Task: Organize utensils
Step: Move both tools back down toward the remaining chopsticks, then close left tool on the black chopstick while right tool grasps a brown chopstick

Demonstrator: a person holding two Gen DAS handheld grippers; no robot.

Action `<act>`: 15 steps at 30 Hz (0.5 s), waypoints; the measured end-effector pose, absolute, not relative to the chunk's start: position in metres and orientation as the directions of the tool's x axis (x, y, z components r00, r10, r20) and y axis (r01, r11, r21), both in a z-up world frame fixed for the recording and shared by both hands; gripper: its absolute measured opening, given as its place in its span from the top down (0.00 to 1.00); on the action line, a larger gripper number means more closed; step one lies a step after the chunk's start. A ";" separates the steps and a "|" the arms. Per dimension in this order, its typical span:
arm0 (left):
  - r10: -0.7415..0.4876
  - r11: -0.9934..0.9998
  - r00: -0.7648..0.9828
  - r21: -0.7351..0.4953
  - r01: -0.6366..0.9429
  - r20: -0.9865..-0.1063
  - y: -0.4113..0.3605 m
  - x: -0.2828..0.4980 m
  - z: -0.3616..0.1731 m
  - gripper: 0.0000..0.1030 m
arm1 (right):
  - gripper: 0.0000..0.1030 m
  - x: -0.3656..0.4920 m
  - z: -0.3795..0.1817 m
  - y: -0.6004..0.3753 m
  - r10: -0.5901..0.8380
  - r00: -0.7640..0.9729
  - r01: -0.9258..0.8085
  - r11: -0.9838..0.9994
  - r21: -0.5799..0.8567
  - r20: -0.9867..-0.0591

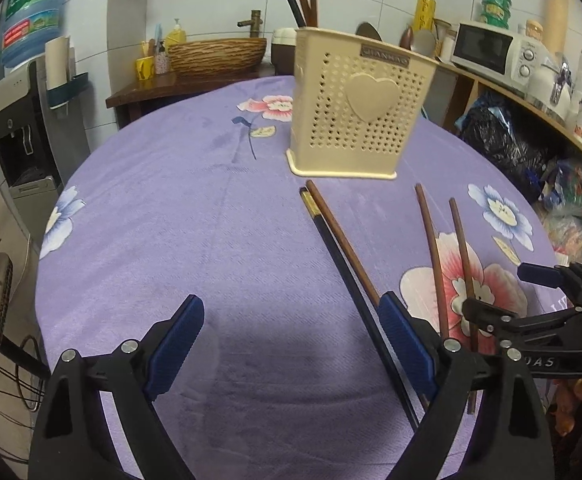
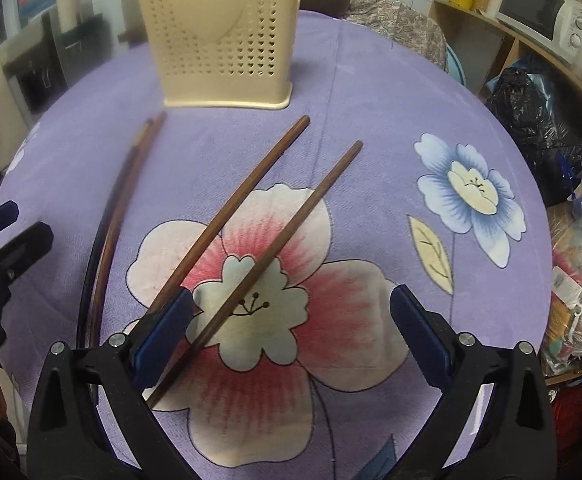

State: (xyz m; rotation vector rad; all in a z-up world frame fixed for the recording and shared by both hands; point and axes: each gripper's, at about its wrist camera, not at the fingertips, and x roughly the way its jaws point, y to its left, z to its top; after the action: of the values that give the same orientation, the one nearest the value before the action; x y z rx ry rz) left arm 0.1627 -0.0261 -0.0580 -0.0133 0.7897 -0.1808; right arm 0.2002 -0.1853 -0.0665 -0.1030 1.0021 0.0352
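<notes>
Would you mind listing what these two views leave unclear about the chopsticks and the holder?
- Holder contents: its perforated wall hides them in the left wrist view; the right wrist view crops its top.
- Dark chopstick and brown one: near ends pass behind the left gripper finger.
- Two brown chopsticks: near ends lie behind the right gripper finger.
</notes>
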 end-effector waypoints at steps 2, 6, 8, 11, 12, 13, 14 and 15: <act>-0.165 0.984 0.680 -0.069 0.166 -0.715 -0.031 0.163 -0.061 0.15 | 0.06 0.200 -0.070 -0.180 -0.035 0.534 -0.077 0.993 -0.090 -0.845; -0.136 0.985 0.674 -0.025 0.172 -0.726 -0.040 0.161 -0.065 0.15 | 0.06 0.200 -0.070 -0.180 -0.049 0.535 -0.067 0.993 -0.100 -0.843; -0.120 0.984 0.673 0.004 0.179 -0.730 -0.044 0.159 -0.066 0.15 | 0.06 0.199 -0.070 -0.180 -0.058 0.533 -0.069 0.991 -0.112 -0.844; -0.110 0.981 0.666 0.028 0.193 -0.738 -0.047 0.157 -0.068 0.15 | 0.06 0.198 -0.069 -0.184 -0.077 0.513 -0.094 0.985 -0.145 -0.855; -0.111 0.980 0.663 0.028 0.195 -0.741 -0.047 0.156 -0.068 0.15 | 0.06 0.195 -0.067 -0.188 -0.110 0.511 -0.085 0.981 -0.177 -0.853; -0.116 0.980 0.659 0.022 0.197 -0.743 -0.047 0.155 -0.068 0.15 | 0.06 0.193 -0.065 -0.194 -0.147 0.513 -0.067 0.975 -0.211 -0.845; -0.118 0.980 0.657 0.018 0.196 -0.745 -0.046 0.155 -0.068 0.15 | 0.06 0.192 -0.063 -0.200 -0.155 0.516 -0.054 0.976 -0.213 -0.842; -0.118 0.980 0.654 0.017 0.196 -0.747 -0.046 0.154 -0.069 0.15 | 0.06 0.191 -0.060 -0.207 -0.140 0.523 -0.035 0.982 -0.185 -0.841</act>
State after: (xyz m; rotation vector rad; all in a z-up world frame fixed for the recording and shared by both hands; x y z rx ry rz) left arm 0.1545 -0.0464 -0.0688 0.0989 0.8392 -0.1784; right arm 0.1909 -0.2075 -0.0602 -0.1872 1.0205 -0.0631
